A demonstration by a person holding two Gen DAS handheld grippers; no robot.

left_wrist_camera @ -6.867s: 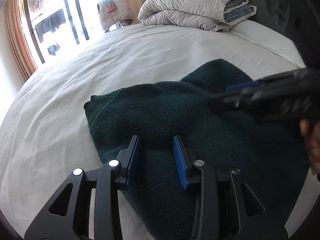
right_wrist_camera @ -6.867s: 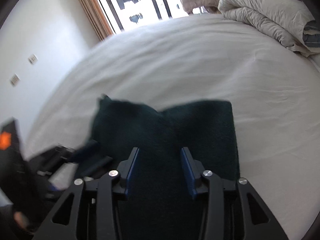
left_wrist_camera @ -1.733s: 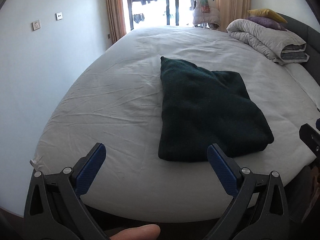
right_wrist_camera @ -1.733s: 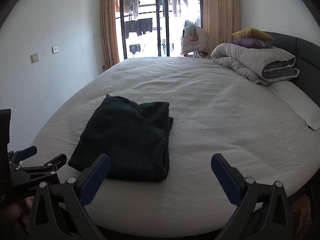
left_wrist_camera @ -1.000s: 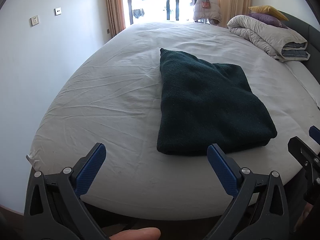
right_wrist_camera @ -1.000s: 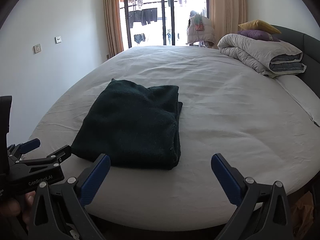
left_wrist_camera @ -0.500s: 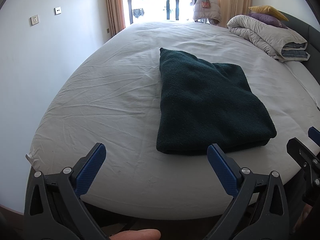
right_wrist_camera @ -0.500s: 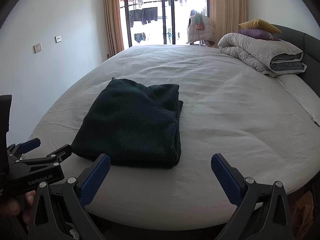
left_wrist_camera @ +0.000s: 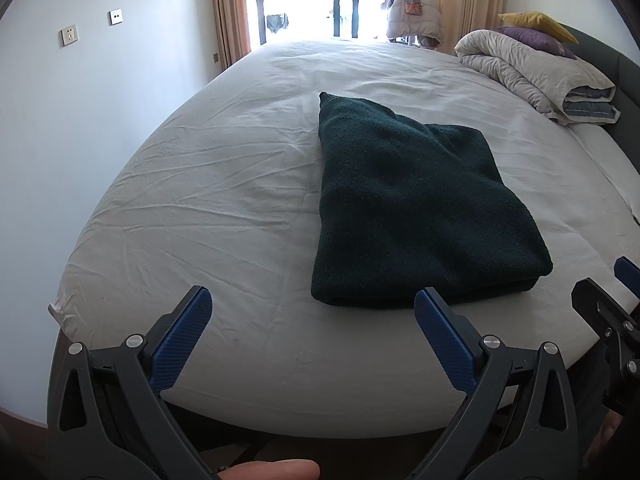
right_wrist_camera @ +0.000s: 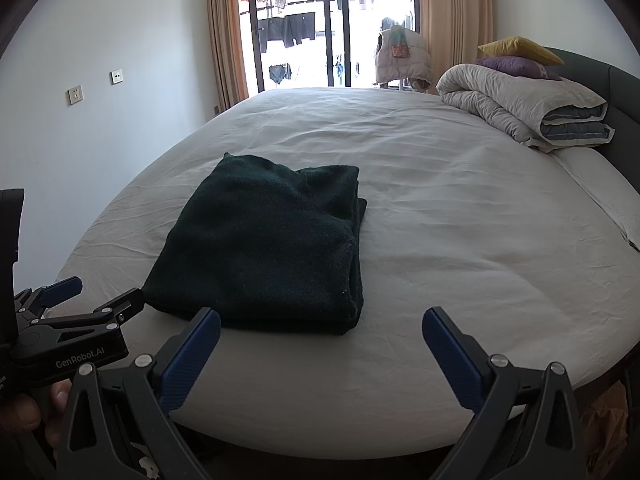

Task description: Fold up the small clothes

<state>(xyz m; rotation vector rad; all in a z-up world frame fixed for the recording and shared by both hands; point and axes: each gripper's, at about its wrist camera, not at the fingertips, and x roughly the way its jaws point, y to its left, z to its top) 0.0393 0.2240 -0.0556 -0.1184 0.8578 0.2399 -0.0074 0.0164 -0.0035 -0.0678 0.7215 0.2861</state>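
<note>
A dark green knit sweater [left_wrist_camera: 412,208] lies folded into a neat rectangle on the white bed sheet [left_wrist_camera: 224,200]; it also shows in the right wrist view [right_wrist_camera: 268,244]. My left gripper [left_wrist_camera: 312,312] is wide open and empty, held back at the bed's near edge, apart from the sweater. My right gripper [right_wrist_camera: 320,332] is wide open and empty, also back at the near edge. The left gripper [right_wrist_camera: 84,292] shows at the lower left of the right wrist view; the right gripper [left_wrist_camera: 608,292] shows at the right edge of the left wrist view.
A rolled grey duvet [right_wrist_camera: 524,108] with purple and yellow pillows [right_wrist_camera: 516,56] sits at the far right by the dark headboard. A glass balcony door [right_wrist_camera: 332,28] with curtains is beyond the bed. A wall with sockets [left_wrist_camera: 68,36] runs along the left.
Both grippers were closed low over the spread sweater earlier; they have since opened wide and pulled back to the bed's edge. In the last second almost nothing moves.
</note>
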